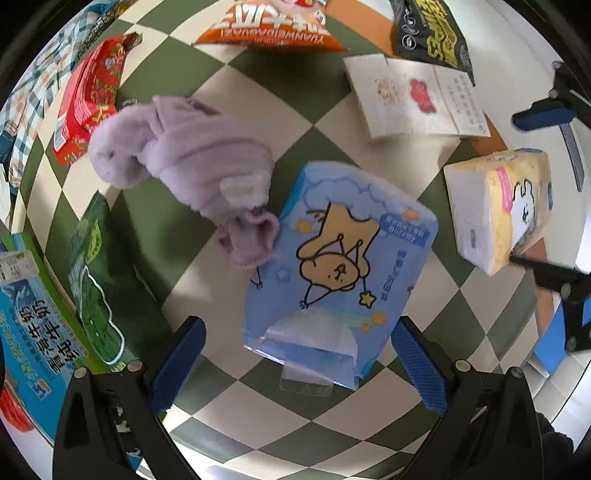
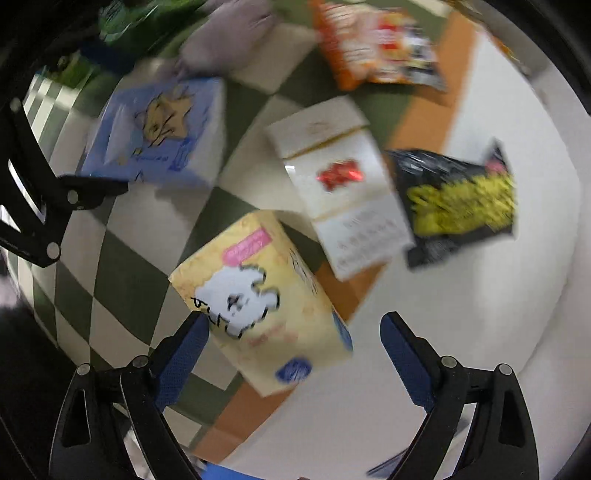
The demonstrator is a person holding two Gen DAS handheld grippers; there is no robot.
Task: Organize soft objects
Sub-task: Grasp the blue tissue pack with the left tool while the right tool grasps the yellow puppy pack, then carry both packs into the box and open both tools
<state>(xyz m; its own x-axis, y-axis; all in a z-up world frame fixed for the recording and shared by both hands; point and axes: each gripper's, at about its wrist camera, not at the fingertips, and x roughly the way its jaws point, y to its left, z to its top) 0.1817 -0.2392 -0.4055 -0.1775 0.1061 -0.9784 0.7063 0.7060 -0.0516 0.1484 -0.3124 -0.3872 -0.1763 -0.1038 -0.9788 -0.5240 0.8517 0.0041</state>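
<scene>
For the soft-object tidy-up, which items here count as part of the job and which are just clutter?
Part of the job:
blue tissue pack
yellow tissue pack
white tissue pack
purple fleece garment

Probably just lying about:
orange snack bag
black snack bag
red packet
green bag
milk carton

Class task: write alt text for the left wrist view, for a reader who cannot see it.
An open left gripper frames a blue tissue pack lying on a green-and-cream checkered cloth. A crumpled lilac garment touches the pack's left edge; a yellow tissue pack sits to the right.
</scene>
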